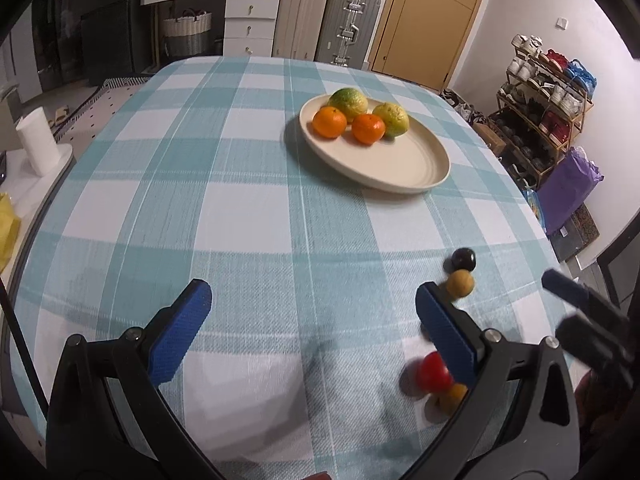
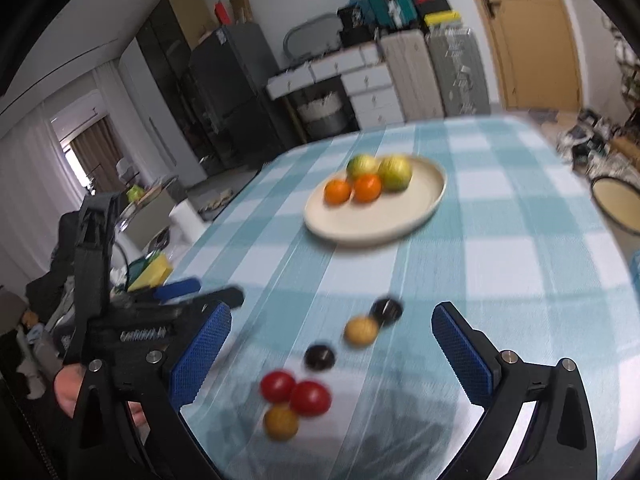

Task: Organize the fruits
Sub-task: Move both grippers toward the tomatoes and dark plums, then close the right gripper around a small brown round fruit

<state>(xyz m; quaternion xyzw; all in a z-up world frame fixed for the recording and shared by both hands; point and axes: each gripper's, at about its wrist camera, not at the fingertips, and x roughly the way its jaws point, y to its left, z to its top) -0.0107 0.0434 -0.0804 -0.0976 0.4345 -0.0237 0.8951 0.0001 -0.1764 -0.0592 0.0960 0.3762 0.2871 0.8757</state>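
Clearly at the pick-up stage, judging by the layout: four larger fruits already on the plate (image 1: 420, 168), a scatter of small ones still loose on the checked worktop (image 1: 240, 200).

Left hand-held gripper (image 1: 312, 328): fingers wide apart, nothing between them, low over bare cloth. Just off its right finger, a tan round fruit (image 1: 460, 284) with a dark round fruit (image 1: 464, 259) touching it on the far side; nearer and partly behind that same finger, a red tomato (image 1: 432, 374) and another tan fruit (image 1: 452, 398).

Right hand-held gripper (image 2: 332, 352): also spread open and empty, aimed straight at the cluster. Between its fingers, nearest first: a tan fruit (image 2: 281, 422), two red tomatoes (image 2: 277, 385) (image 2: 311, 398) touching each other, a lone dark fruit (image 2: 319, 357), then a tan and dark pair further out. Right view blurred, so fine surface detail not readable.

Well ahead of both: the cream plate, with two oranges (image 1: 329, 121) (image 1: 368, 128) in front, two yellow-green citrus (image 1: 348, 103) (image 1: 391, 119) behind, near half bare.

Likely next: lower the right one over a single small fruit, close gently. Smooth, round, tightly packed, so prone to rolling or nudging a neighbour; better to start with the lone dark fruit than with the touching tomatoes.
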